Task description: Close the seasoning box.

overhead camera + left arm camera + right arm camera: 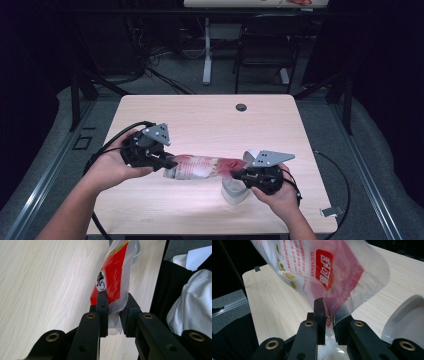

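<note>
Bag (197,167) hangs stretched above the table (210,115) at its six o'clock edge, left gripper (167,162) clamping one end, right gripper (235,175) the other, apparently tilting the mouth to pour into the white cup (234,192) just below.

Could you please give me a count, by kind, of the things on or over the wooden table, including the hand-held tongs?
Black two-jaw tongs: 2 (left tongs, right tongs)
Red and clear printed plastic bag: 1
White translucent plastic container: 1
Total: 4
</note>
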Demonstrator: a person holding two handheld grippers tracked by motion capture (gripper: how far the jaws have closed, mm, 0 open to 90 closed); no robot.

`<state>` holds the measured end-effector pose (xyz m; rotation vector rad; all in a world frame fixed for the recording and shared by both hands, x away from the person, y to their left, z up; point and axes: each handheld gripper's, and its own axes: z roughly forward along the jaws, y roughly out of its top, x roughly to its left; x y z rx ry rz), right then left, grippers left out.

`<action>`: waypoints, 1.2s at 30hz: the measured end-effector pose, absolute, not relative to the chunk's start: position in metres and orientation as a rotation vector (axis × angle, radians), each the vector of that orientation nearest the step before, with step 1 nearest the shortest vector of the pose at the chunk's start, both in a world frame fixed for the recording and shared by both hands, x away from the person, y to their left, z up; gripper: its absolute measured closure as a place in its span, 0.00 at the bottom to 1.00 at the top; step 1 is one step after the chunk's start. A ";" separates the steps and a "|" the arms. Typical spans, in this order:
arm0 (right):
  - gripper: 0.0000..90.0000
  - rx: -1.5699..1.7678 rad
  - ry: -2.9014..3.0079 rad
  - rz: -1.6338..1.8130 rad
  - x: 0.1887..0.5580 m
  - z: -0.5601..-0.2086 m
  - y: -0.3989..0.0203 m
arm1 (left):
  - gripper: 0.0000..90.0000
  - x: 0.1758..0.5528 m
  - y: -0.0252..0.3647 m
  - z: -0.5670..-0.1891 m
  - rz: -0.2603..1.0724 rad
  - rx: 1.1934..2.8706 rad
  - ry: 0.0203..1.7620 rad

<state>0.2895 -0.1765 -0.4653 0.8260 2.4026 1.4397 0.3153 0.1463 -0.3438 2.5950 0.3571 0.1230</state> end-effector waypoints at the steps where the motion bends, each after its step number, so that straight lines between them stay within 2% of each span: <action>1: 0.91 0.827 2.403 1.438 0.289 -0.465 -0.177 | 0.88 0.315 0.146 -0.343 0.124 2.596 0.354; 13: 0.90 0.838 2.387 1.453 0.289 -0.464 -0.181 | 0.88 0.316 0.142 -0.340 0.134 2.596 0.352; 18: 0.96 0.835 2.401 1.458 0.289 -0.464 -0.182 | 0.88 0.316 0.141 -0.339 0.139 2.598 0.347; 36: 0.99 0.838 2.406 1.452 0.289 -0.465 -0.184 | 0.87 0.320 0.136 -0.334 0.144 2.577 0.352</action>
